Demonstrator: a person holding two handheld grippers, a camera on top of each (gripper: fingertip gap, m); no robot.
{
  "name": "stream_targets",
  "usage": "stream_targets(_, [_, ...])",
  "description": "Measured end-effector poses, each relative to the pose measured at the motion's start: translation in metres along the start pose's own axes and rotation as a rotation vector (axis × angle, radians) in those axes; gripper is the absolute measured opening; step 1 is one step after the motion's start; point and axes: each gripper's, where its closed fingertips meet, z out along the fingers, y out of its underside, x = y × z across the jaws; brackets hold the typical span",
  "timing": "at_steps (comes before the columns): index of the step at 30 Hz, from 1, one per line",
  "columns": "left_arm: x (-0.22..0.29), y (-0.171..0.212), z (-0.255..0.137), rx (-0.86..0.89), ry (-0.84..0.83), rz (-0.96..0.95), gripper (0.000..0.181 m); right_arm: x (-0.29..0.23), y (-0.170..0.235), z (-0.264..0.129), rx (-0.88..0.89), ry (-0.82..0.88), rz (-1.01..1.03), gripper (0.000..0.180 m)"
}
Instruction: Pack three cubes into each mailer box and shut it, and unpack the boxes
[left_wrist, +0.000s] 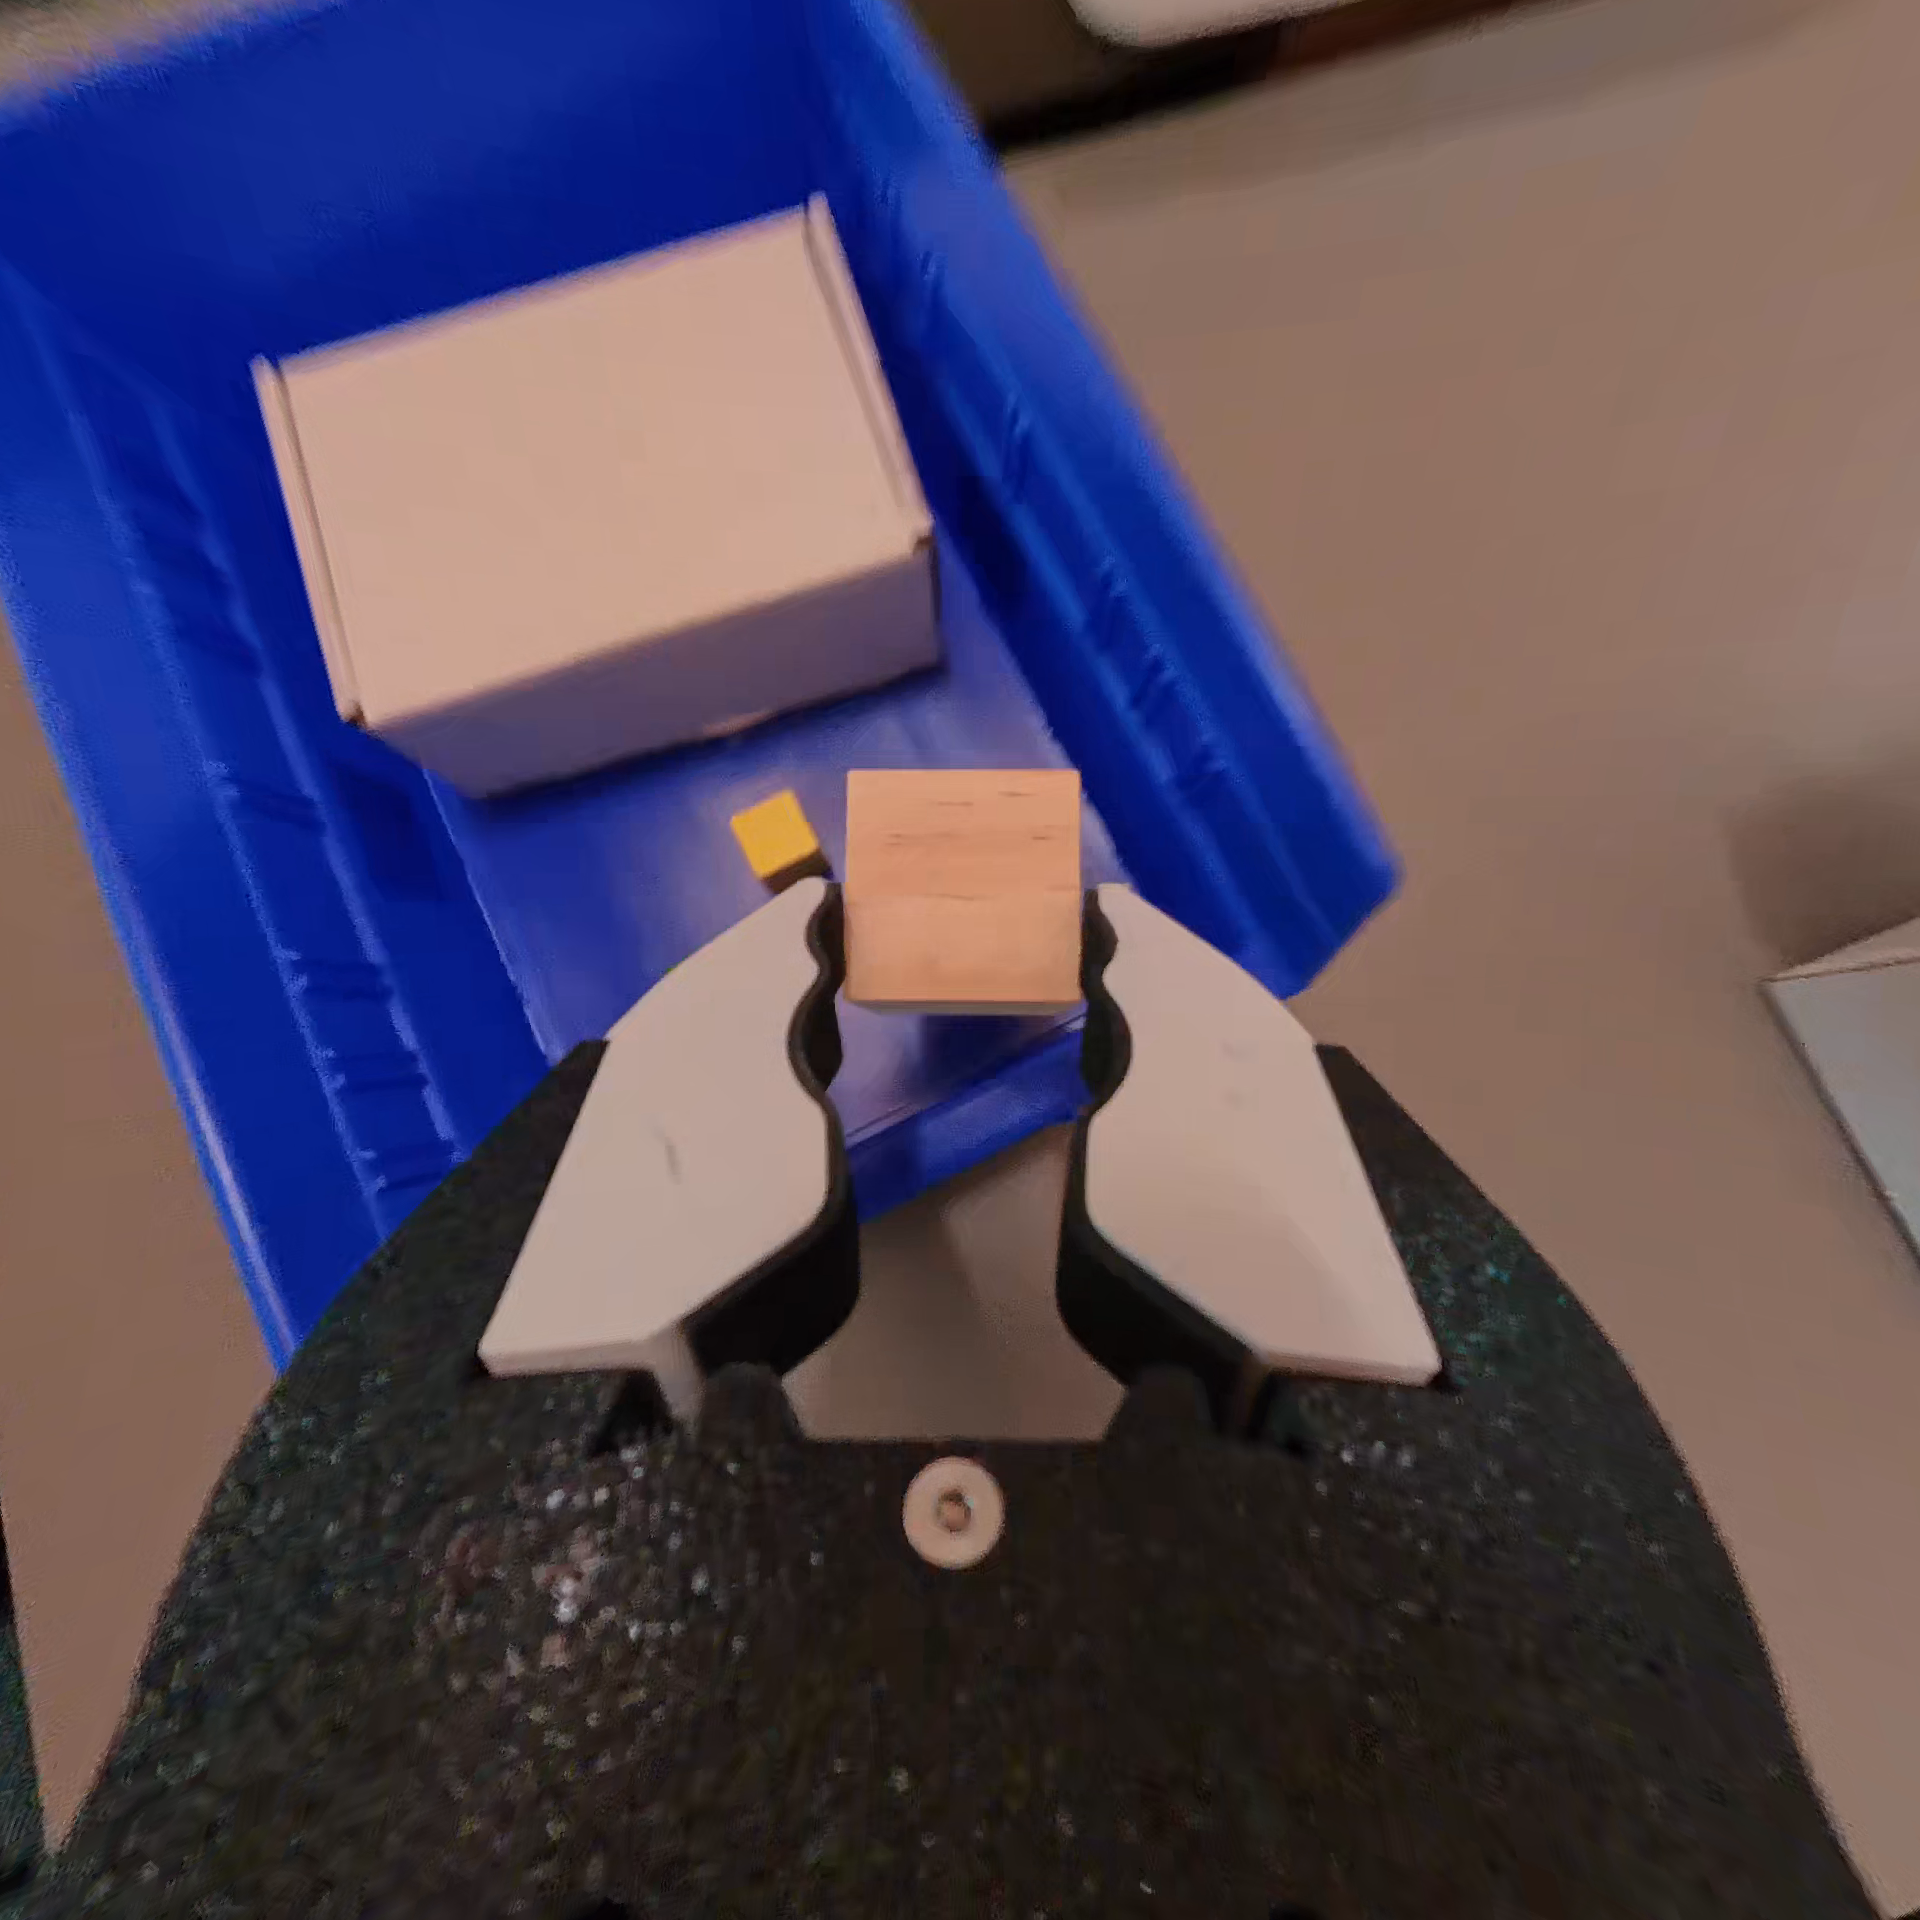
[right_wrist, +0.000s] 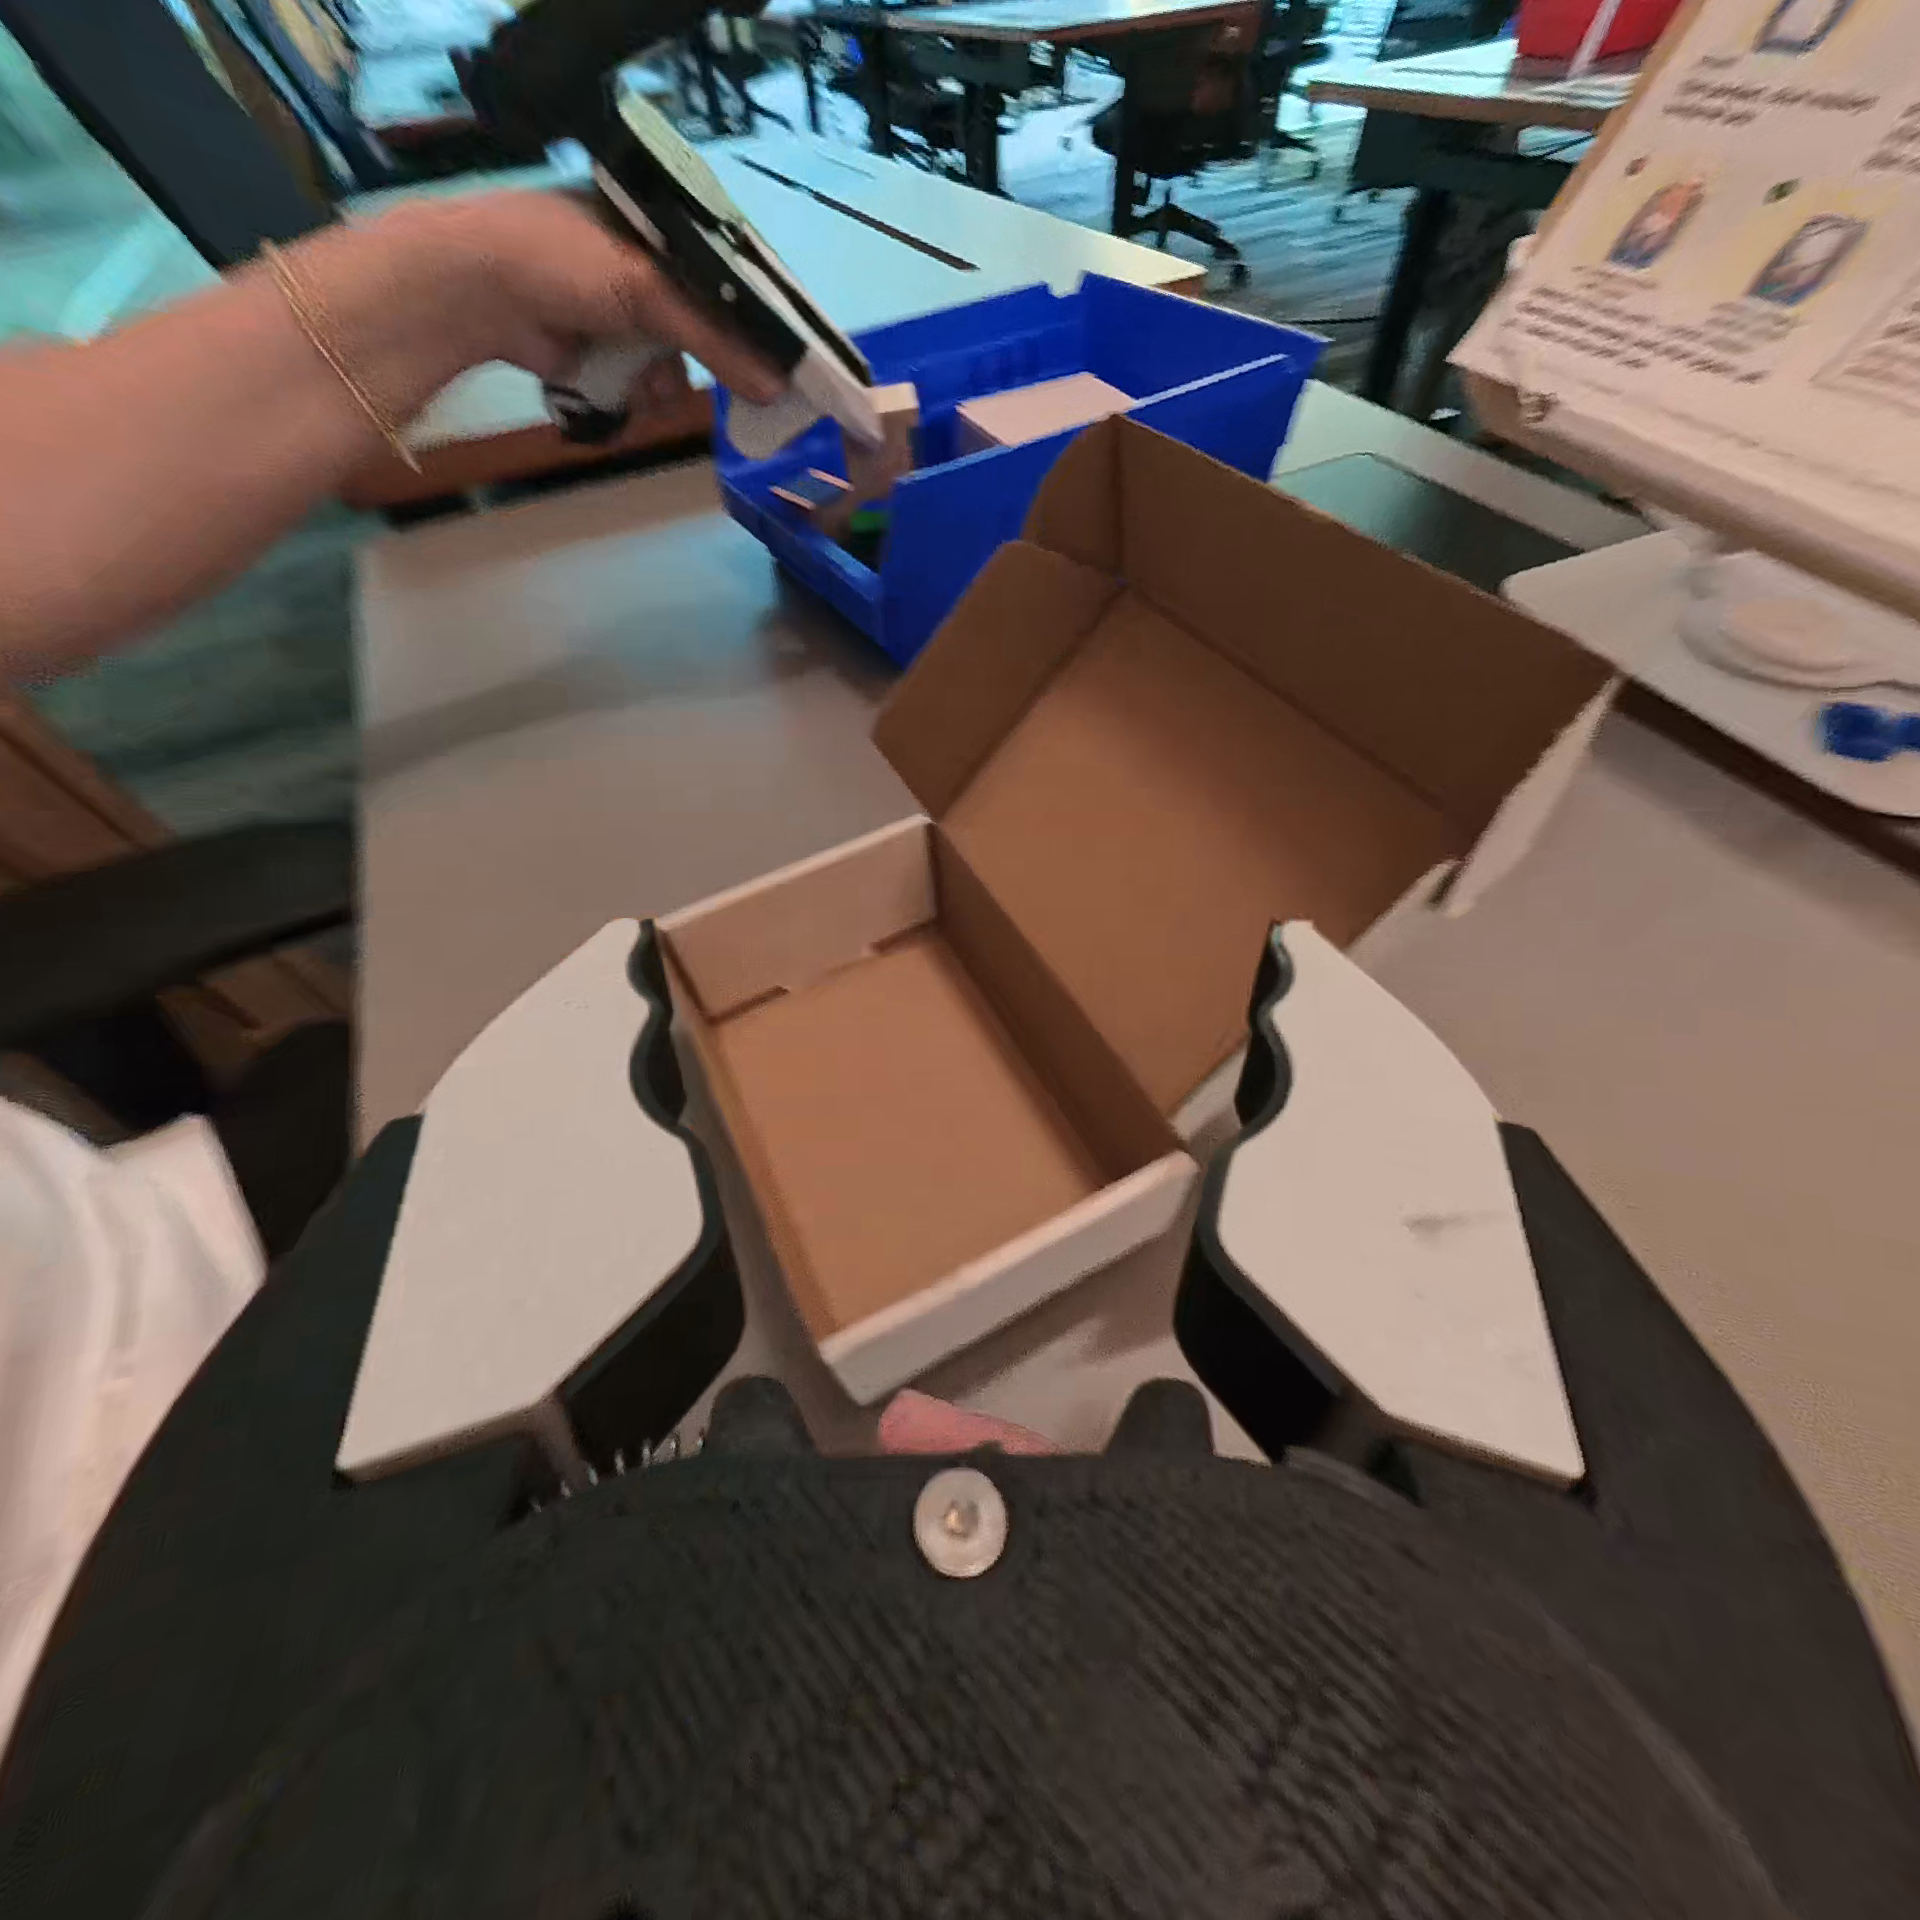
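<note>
My left gripper (left_wrist: 961, 904) is shut on a plain wooden cube (left_wrist: 961, 883) and holds it above the near end of a blue bin (left_wrist: 208, 831). In the bin lie a closed white mailer box (left_wrist: 603, 499) and a small yellow cube (left_wrist: 774, 836). My right gripper (right_wrist: 961, 966) has its jaws wide around an open, empty mailer box (right_wrist: 914, 1132) on the grey table (right_wrist: 582, 748), touching both side walls. The box lid (right_wrist: 1226, 748) stands open at the back. The left gripper (right_wrist: 831, 410) with the wooden cube (right_wrist: 896, 416) also shows over the bin (right_wrist: 1039, 499) in the right wrist view.
A person's arm (right_wrist: 208, 416) reaches across from the left. A printed sheet on a stand (right_wrist: 1714, 260) rises at the right over a white base (right_wrist: 1766, 644). Another box edge (left_wrist: 1860, 1070) shows at the right. A black chair arm (right_wrist: 156, 914) is at the left, with tables and chairs behind. One gripper's finger ends stand about 40 centimetres off the other's.
</note>
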Motion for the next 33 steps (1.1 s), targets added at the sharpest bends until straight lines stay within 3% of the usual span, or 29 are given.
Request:
stream_targets(3, [0.037,-0.027,-0.035,0.236,0.125,0.089,0.043,-0.020,-0.015,0.003,0.078,-0.134,0.121,0.112])
stream_targets(7, [0.121,-0.049,-0.091,0.613,0.449,0.266,0.042,-0.053,-0.043,0.005,0.224,-0.375,0.331,0.111])
stream_targets(11, [0.196,-0.040,-0.138,0.879,0.726,0.433,0.042,-0.087,-0.067,0.001,0.325,-0.693,0.586,0.088])
stream_targets(15, [0.245,-0.028,-0.163,1.027,0.897,0.518,0.042,-0.100,-0.072,0.015,0.338,-0.806,0.777,0.083])
stream_targets(24, [0.296,-0.008,-0.165,1.086,1.032,0.653,0.042,-0.122,-0.070,0.032,0.301,-0.987,0.982,0.073])
stream_targets(30, [0.310,0.000,-0.147,1.032,0.998,0.729,0.042,-0.126,-0.071,0.030,0.299,-1.040,0.998,0.047])
stream_targets(33, [0.310,0.000,-0.142,1.020,0.969,0.724,0.042,-0.124,-0.070,0.030,0.293,-1.039,0.995,0.046])
